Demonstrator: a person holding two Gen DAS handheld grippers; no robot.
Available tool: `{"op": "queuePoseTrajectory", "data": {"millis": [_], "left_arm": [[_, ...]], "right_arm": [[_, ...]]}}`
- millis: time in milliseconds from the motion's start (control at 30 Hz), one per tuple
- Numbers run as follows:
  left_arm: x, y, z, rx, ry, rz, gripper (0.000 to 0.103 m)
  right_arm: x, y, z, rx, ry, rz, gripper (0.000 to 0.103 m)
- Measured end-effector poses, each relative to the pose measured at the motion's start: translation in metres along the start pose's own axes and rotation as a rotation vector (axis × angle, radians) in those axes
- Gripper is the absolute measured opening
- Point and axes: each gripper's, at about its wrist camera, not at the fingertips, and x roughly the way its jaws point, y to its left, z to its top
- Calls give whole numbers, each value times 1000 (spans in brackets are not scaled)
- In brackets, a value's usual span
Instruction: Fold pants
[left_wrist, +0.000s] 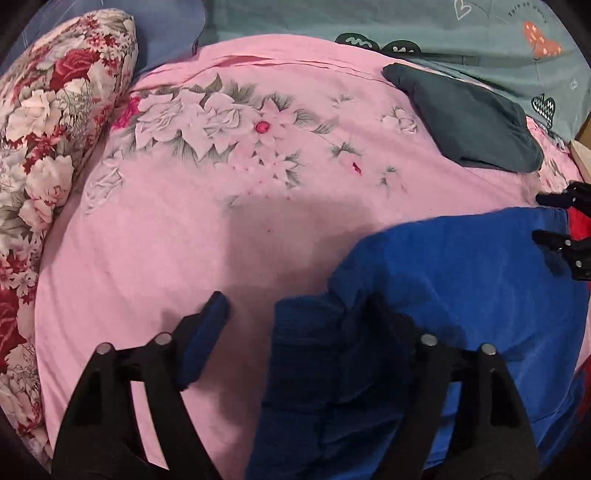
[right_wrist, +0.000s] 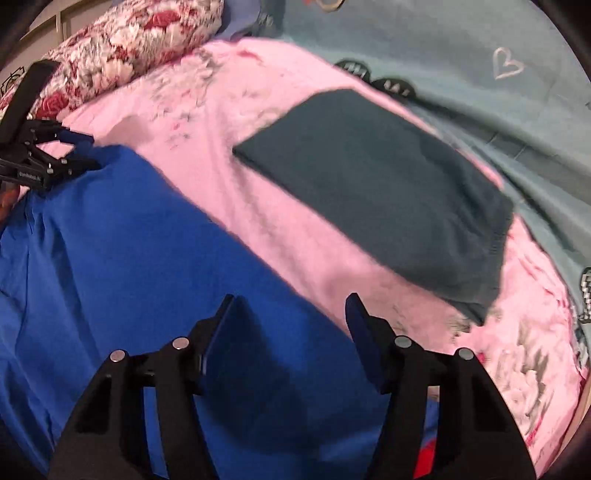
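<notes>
Blue pants (left_wrist: 461, 295) lie on the pink floral sheet (left_wrist: 184, 229), filling the lower right of the left wrist view and the lower left of the right wrist view (right_wrist: 129, 258). My left gripper (left_wrist: 295, 306) is open over the pants' left edge; its right finger is sunk in blue folds. It also shows in the right wrist view (right_wrist: 88, 151), jaws apart at the pants' far corner. My right gripper (right_wrist: 291, 306) is open and empty just above the pants' edge. It shows at the right edge of the left wrist view (left_wrist: 543, 218).
A folded dark grey garment (left_wrist: 469, 118) lies on the sheet beyond the pants, also in the right wrist view (right_wrist: 388, 184). A red floral pillow (left_wrist: 48, 147) lies along the left. A teal patterned sheet (left_wrist: 369, 22) covers the back. Something red (left_wrist: 580, 225) lies past the pants.
</notes>
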Motion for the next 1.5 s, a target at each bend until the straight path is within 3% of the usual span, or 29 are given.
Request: {"op": "queuePoseTrajectory", "data": {"millis": [33, 67, 100, 133, 267, 433, 500, 633, 700, 833, 933, 1067, 1167, 1267, 1400, 1500], "left_arm": [[-1, 0, -1, -1, -3, -5, 56], [-4, -1, 0, 0, -7, -22, 48], [-7, -1, 2, -5, -4, -50, 38], [-11, 0, 3, -17, -5, -56, 37], [-34, 4, 7, -41, -50, -71, 36], [-90, 6, -3, -59, -152, -111, 36], [-121, 5, -19, -52, -192, -123, 36], [-174, 6, -77, -12, -247, -136, 38], [-181, 6, -116, 21, -227, -125, 42], [-150, 11, -183, 25, -85, -102, 52], [-134, 18, -210, -39, -28, -129, 55], [-153, 17, -210, -75, -95, -202, 68], [-171, 18, -198, -138, -139, -318, 76], [-166, 16, -188, -221, -103, -405, 77], [-143, 18, -180, -395, 6, -543, 77], [-142, 15, -180, -440, 26, -613, 77]], "right_arm": [[0, -4, 2, 29, 12, 37, 39], [-4, -4, 2, 37, 13, 61, 27], [-10, -3, 3, 41, 1, 61, 9], [-19, 1, 3, 42, -15, 56, 4], [-60, 15, -1, 58, -75, 64, 4], [-139, 43, -23, 82, -201, 93, 4], [-169, 69, -39, 54, -241, 103, 4], [-208, 137, -96, -2, -268, 214, 4], [-198, 170, -132, -6, -223, 269, 4], [-139, 212, -186, 28, -78, 330, 4], [-126, 211, -200, 91, -99, 339, 4], [-142, 204, -197, 127, -171, 337, 4], [-145, 205, -199, 119, -180, 317, 4], [-144, 205, -203, 134, -185, 312, 4], [-139, 209, -207, 150, -186, 312, 4], [-139, 210, -210, 142, -185, 303, 4]]}}
